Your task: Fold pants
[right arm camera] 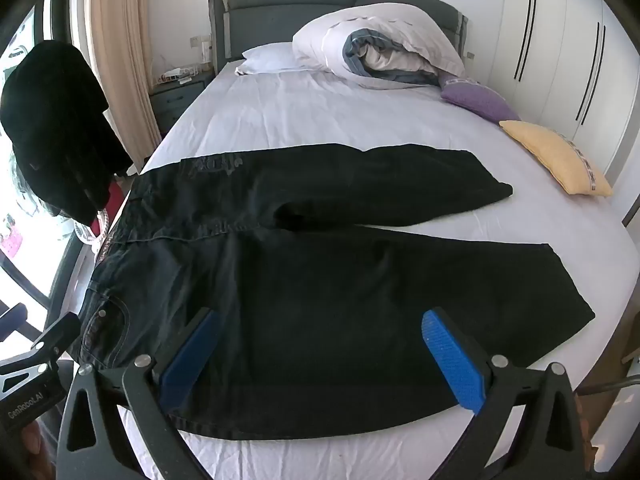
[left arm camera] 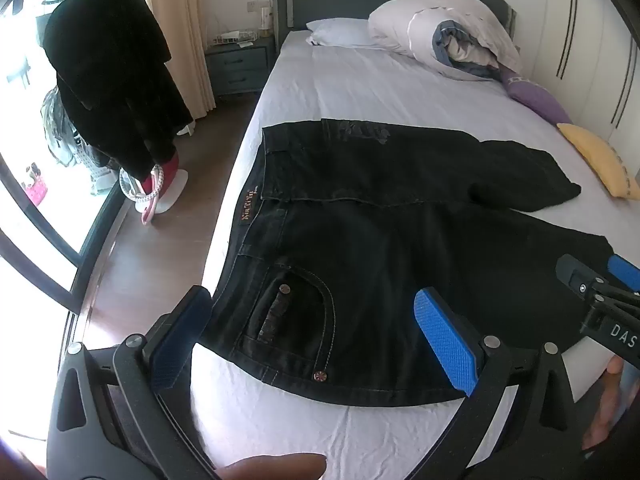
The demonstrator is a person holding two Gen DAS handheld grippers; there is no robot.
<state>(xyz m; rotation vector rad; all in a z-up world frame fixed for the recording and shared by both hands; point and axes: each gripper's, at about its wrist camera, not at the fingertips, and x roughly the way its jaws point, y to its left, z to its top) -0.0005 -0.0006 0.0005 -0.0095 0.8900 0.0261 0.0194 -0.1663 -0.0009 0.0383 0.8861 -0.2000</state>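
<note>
Black jeans [left arm camera: 380,248] lie flat across the white bed sheet [left arm camera: 360,92], waistband toward the bed's left edge, both legs spread apart toward the right. In the right wrist view the jeans [right arm camera: 320,280] fill the near half of the bed. My left gripper [left arm camera: 312,320] hovers open above the near front pocket by the waistband, nothing between its blue pads [left arm camera: 446,346]. My right gripper [right arm camera: 320,344] is open over the near leg's thigh, holding nothing. The right gripper's tip also shows at the right edge of the left wrist view.
A rolled duvet [right arm camera: 380,56] and white pillow [right arm camera: 268,60] lie at the headboard. Purple cushion [right arm camera: 480,100] and yellow cushion [right arm camera: 556,156] sit along the right side by the wardrobe [right arm camera: 560,40]. A dark coat [left arm camera: 108,72] hangs on a stand left of the bed, near the nightstand [left arm camera: 240,66].
</note>
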